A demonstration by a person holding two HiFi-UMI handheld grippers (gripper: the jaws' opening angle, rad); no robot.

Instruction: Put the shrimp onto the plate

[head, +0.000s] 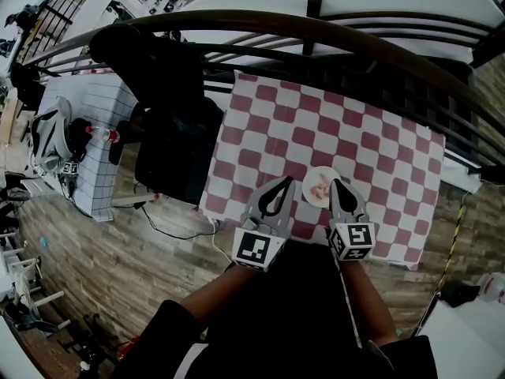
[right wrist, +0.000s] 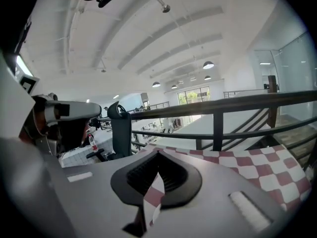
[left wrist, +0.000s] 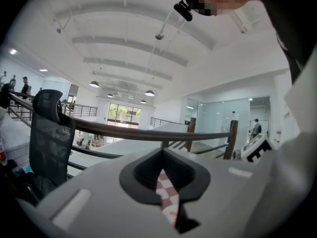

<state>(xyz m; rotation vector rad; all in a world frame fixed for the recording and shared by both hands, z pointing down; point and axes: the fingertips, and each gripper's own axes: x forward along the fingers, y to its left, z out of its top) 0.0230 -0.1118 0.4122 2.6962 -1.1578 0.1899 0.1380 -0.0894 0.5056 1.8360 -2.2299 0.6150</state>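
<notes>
On the near part of the bench (head: pixel 339 125), which is covered by a red-and-white checked cloth (head: pixel 260 144), a small white plate (head: pixel 319 170) sits with pale pink shrimp (head: pixel 320 189) lying on it. The left hand-held gripper (head: pixel 279 188) is just beside the plate's left edge, and the right hand-held gripper (head: pixel 336 188) is at its right edge; whether either touches the plate cannot be told. Each gripper view shows the jaws together at the tips, left (left wrist: pixel 162 155) and right (right wrist: pixel 157 155), with only checked cloth visible through the hollow between them, so both are narrow and carry nothing. No shrimp can be seen on the cloth, so the placing step looks finished. The next move probably calls only for drawing both grippers clear without nudging the plate.
</notes>
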